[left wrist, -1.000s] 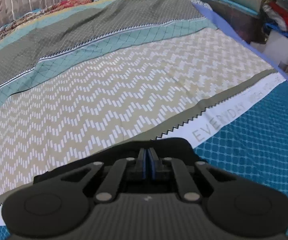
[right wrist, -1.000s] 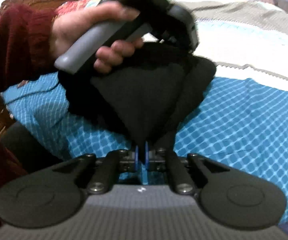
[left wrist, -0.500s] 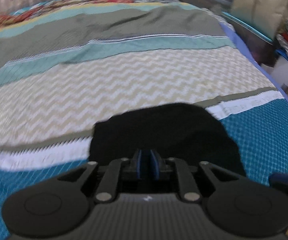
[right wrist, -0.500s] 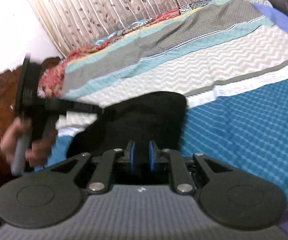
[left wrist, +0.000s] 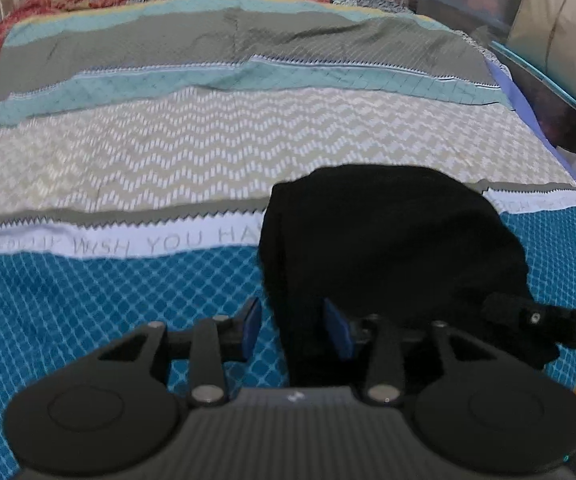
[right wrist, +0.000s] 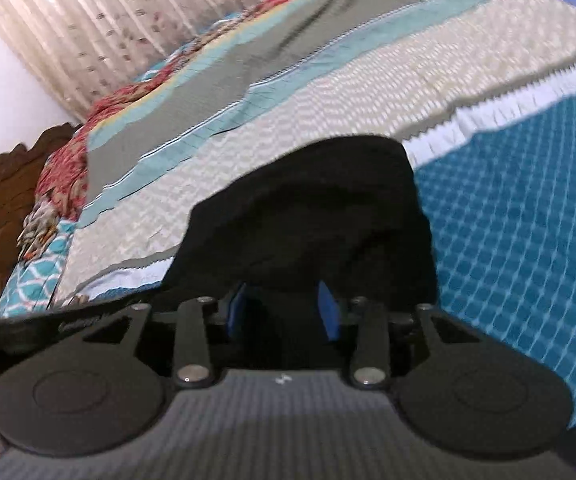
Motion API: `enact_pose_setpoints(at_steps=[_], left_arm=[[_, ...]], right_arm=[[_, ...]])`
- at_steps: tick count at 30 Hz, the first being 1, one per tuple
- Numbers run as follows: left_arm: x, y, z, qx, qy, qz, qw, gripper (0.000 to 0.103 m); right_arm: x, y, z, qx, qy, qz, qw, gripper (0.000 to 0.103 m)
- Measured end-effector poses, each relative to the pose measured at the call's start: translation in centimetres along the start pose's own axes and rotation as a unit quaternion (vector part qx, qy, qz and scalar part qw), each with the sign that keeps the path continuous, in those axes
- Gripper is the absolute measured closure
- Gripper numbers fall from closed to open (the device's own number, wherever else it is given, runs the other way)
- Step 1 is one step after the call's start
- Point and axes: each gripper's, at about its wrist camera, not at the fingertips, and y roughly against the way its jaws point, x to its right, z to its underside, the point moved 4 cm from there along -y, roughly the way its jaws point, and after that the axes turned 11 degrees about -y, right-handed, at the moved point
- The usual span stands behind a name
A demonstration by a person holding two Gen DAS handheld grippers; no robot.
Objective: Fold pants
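Black fabric pants (left wrist: 388, 248): bunched in a heap on the bed's patterned blue-teal-beige bedspread (left wrist: 168, 152), near edge | left gripper (left wrist: 294, 326): released, straddling the heap's edge | right gripper (right wrist: 284, 312): released, at the heap.

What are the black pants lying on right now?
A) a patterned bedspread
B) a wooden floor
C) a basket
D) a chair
A: the black pants lie bunched on the patterned bedspread, across its blue diamond section and white lettered stripe, with both hand-held grippers open.
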Motion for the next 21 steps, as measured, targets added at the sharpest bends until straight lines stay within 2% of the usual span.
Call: enact_pose_setpoints(at_steps=[7, 11, 13, 14, 16, 18, 19, 20, 21], left_arm=[[-0.4, -1.1, 1.2, -0.001, 0.008, 0.003, 1.0000, 0.054], [-1.1, -2.5, 2.3, -0.010, 0.024, 0.015, 0.9995, 0.048], [-1.5, -2.9, 2.6, -0.009, 0.033, 0.018, 0.9992, 0.040], [-1.8, -2.9, 2.6, -0.010, 0.039, 0.024, 0.9989, 0.039], [-2.7, -2.7, 2.6, -0.010, 0.059, 0.048, 0.9970, 0.037], [-4.2, -1.8, 2.5, 0.007, 0.094, 0.096, 0.9909, 0.034], [-5.2, -1.0, 2.4, 0.026, 0.114, 0.121, 0.9857, 0.024], [-6.0, -0.4, 2.2, 0.041, 0.128, 0.132, 0.9821, 0.017], [-6.7, 0.0, 2.0, 0.054, 0.139, 0.133, 0.9797, 0.003]], right_arm=[[-0.6, 0.3, 0.7, 0.011, 0.013, 0.013, 1.000, 0.056], [-1.0, -0.1, 1.2, 0.017, 0.030, 0.017, 0.999, 0.049], [-1.2, -0.3, 1.3, 0.016, 0.037, 0.016, 0.999, 0.045], [-1.2, -0.4, 1.4, 0.014, 0.043, 0.014, 0.999, 0.042], [-1.4, -0.4, 1.2, 0.008, 0.052, 0.005, 0.999, 0.036], [-1.7, 0.2, 0.9, 0.005, 0.054, -0.016, 0.998, 0.030], [-1.6, 0.8, 0.5, 0.010, 0.051, -0.032, 0.998, 0.026], [-1.4, 1.6, 0.1, 0.025, 0.047, -0.049, 0.997, 0.019], [-1.1, 2.4, -0.4, 0.044, 0.043, -0.060, 0.996, 0.013]])
